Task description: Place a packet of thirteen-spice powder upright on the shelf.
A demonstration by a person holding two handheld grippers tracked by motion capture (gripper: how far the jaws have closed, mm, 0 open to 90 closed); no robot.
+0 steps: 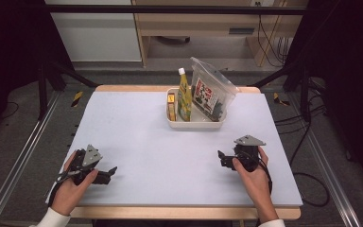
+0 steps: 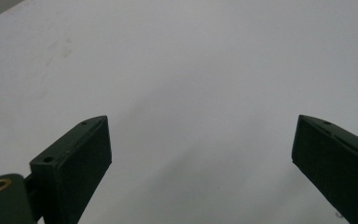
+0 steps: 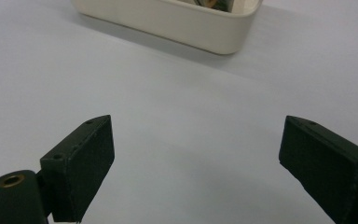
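A cream tray (image 1: 171, 122) stands at the far middle of the white table. Inside it are a yellow squeeze bottle (image 1: 184, 97) with a white cap, a small yellow box (image 1: 171, 107), and a clear plastic bag (image 1: 212, 92) with a red-and-white label, leaning right. My left gripper (image 1: 111, 174) rests near the front left edge, held by a hand, jaws wide apart over bare table (image 2: 200, 140). My right gripper (image 1: 222, 159) sits at the front right, open and empty (image 3: 196, 149), pointing toward the tray's near wall (image 3: 177, 23).
The table top (image 1: 160, 156) is a pale sheet with a wooden rim. Black frame bars and metal rails run along both sides. Cables lie on the floor at the right. Wooden furniture stands behind the table.
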